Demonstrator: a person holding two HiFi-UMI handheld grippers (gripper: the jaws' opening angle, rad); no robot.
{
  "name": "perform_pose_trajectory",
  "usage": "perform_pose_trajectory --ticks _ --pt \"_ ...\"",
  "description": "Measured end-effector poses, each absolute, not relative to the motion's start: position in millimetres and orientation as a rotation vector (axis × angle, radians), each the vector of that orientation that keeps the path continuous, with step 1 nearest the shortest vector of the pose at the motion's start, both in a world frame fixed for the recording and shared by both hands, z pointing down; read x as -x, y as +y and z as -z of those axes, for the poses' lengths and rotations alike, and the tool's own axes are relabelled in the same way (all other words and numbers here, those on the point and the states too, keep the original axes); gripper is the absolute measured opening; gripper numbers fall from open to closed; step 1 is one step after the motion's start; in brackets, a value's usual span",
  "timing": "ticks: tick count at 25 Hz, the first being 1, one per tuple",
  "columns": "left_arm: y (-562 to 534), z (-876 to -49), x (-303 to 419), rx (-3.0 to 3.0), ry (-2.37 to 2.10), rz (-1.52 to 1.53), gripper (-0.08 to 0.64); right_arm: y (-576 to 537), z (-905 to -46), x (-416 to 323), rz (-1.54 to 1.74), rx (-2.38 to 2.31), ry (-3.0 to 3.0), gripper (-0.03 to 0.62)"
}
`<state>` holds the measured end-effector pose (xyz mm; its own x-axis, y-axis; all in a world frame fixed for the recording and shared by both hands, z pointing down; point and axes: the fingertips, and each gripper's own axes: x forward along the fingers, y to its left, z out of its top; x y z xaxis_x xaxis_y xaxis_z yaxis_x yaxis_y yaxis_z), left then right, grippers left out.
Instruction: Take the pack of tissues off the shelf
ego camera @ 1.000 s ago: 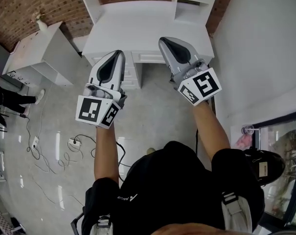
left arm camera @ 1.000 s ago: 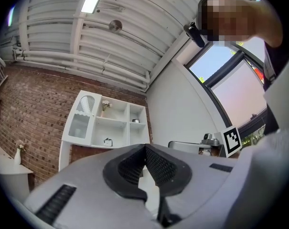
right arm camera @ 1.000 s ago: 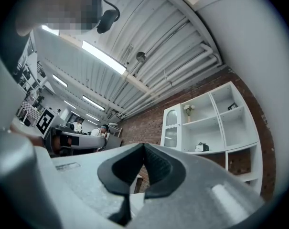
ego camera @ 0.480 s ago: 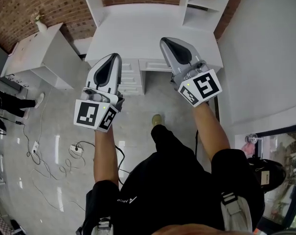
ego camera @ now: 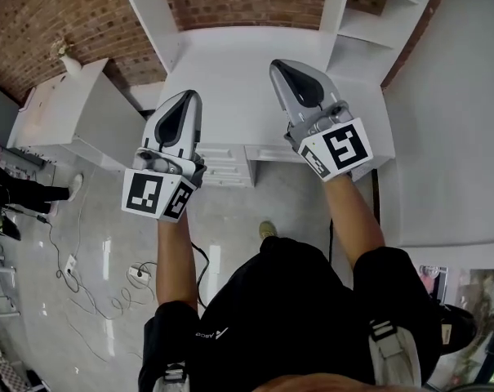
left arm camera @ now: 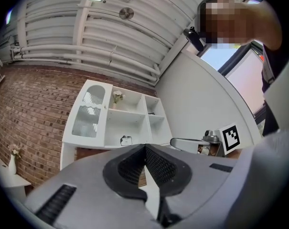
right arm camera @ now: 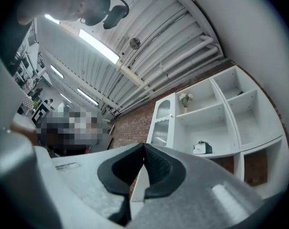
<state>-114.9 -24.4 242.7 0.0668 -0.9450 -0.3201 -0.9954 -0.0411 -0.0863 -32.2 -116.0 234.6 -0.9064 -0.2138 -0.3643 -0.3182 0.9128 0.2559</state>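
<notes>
The person's 2 forearms reach forward, 1 gripper in each hand, and each gripper carries 1 marker cube. The left gripper is clenched: in the left gripper view its 2 dark ribbed pads meet with nothing between them. The right gripper is clenched too, its 2 pads pressed together on nothing. The 2 grippers are held side by side but apart, both pointing up and ahead.

Below them in the head view lies the grey floor with loose cables at the left. Just past it stands 1 white desk with drawers at its front edge. To the left is 1 white side cabinet with 1 vase on top.

Farther off, against the brick wall, rises 1 white shelf unit. It has 1 glass-fronted door at the left and 2 columns of open compartments beside it. The upper compartment next to the door holds 1 small vase of flowers. Directly under that, 1 pack of tissues sits alone on the shelf board, well apart from both grippers.
</notes>
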Motion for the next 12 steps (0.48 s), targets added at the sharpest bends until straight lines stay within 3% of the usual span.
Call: perform_pose_trajectory --ticks 12 --pt "-160.6 -229.2 199.1 2.122 1.916 -0.259 -0.002 -252.7 -212.3 116.4 -0.448 0.508 2.750 0.003"
